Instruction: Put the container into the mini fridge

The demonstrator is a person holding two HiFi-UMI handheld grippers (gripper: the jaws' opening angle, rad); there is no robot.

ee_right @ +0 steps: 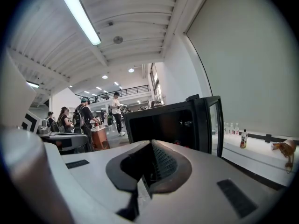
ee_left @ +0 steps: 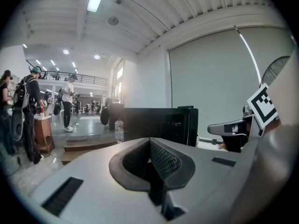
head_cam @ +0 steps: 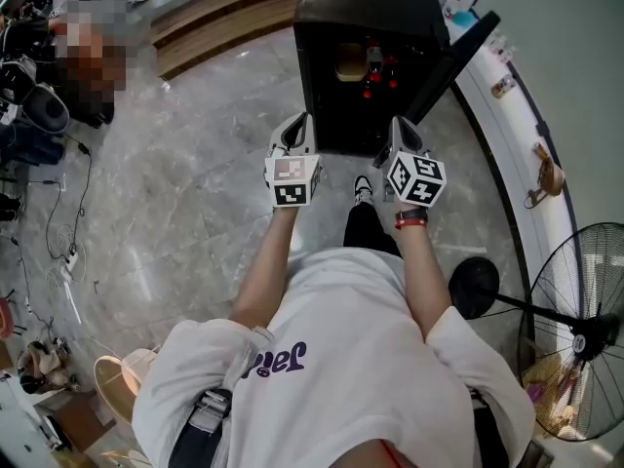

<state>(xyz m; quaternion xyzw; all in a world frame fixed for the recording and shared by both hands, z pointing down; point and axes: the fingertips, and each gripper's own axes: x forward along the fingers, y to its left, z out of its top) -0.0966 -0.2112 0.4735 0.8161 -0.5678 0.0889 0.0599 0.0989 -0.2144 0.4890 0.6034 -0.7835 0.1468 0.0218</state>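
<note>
The black mini fridge stands on the floor ahead of me with its door swung open to the right. On a shelf inside sits a tan container, with red bottles beside it. My left gripper and right gripper are held side by side just in front of the opening, both shut with nothing between the jaws. In the left gripper view the left gripper points at the fridge. In the right gripper view the right gripper faces the dark fridge interior and the door.
A standing fan and its round base are at my right. A white ledge runs along the right wall. Wooden steps lie left of the fridge, with a water bottle on them. Cables and several people are at the left.
</note>
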